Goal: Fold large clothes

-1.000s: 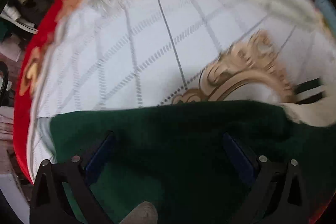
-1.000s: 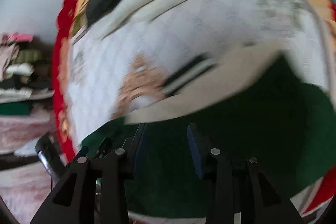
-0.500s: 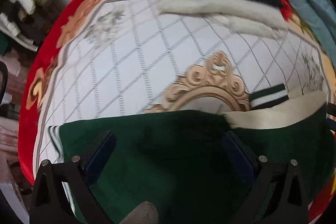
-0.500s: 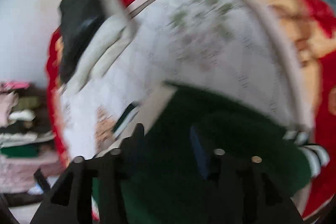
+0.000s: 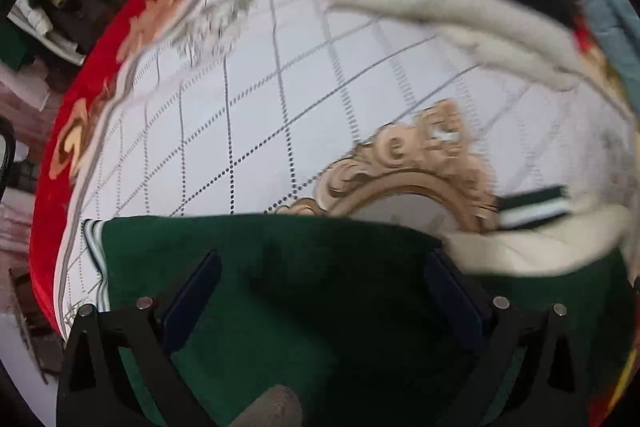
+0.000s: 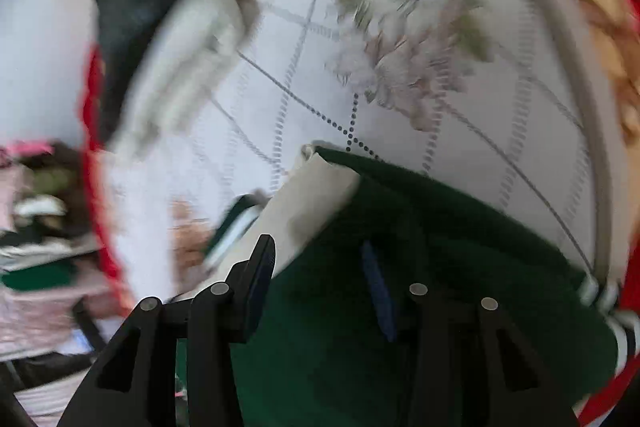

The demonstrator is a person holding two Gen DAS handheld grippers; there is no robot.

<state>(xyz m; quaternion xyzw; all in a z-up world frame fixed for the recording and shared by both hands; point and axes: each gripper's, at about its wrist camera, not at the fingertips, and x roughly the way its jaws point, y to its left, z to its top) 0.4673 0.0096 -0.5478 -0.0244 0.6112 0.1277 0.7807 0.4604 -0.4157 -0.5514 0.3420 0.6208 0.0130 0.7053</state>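
Note:
A dark green garment [image 5: 320,275] with a cream lining panel [image 5: 532,251] and striped green-and-white cuffs [image 5: 532,203] lies on a white quilted blanket [image 5: 248,115]. My left gripper [image 5: 320,279] is wide open and hovers over the garment's green edge, holding nothing. In the right wrist view the same green garment [image 6: 460,247] fills the lower right, with its cream panel [image 6: 312,195] folded back. My right gripper [image 6: 320,275] is open above the green cloth beside the cream panel, holding nothing.
The blanket has a red floral border [image 5: 100,83] and a gold ornament [image 5: 404,163]. A cream and dark folded pile [image 5: 452,11] lies at the far side and shows in the right wrist view [image 6: 160,39]. Stacked clothes [image 6: 36,227] sit off the blanket's left.
My right gripper has swung to the right across the garment and its jaws have spread wider. My left gripper has stayed wide open over the green edge, with only its view shifting slightly.

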